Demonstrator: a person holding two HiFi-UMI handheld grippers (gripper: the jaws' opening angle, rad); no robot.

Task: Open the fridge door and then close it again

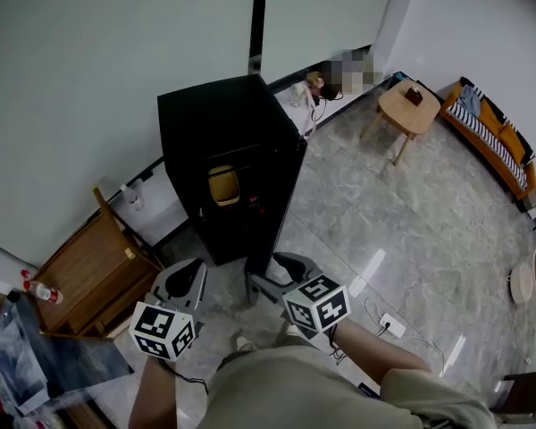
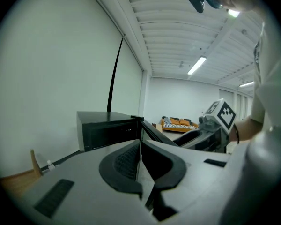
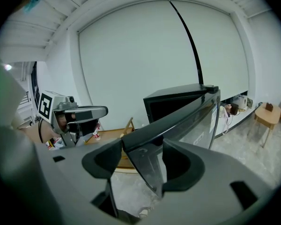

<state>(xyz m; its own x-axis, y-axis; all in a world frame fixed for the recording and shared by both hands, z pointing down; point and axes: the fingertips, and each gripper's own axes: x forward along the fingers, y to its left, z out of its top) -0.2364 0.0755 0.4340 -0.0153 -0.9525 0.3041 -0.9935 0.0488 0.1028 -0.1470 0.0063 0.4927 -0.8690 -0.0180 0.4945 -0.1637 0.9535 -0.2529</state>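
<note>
1. Standing against a pale wall on the grey marble-look floor (image 1: 411,213), the black fridge (image 1: 223,123) has its fridge door (image 1: 281,204) swung outward toward the person – the dark interior is exposed.
2. An orange sofa (image 1: 491,132) lines the far wall, well apart from the fridge, with a low wooden table (image 1: 409,105) just beside it.
3. A wooden cabinet (image 1: 94,271) sits to the left of the fridge.
4. The right gripper (image 1: 266,275) is at the door's free edge. In the right gripper view the door passes between its jaws, which pinch that edge from both sides.
5. The left gripper (image 1: 186,277) hovers near the right one, clear of the fridge – its jaws are pressed together on nothing.
6. A yellowish item (image 1: 223,186) shows inside the fridge, too small to identify.
</note>
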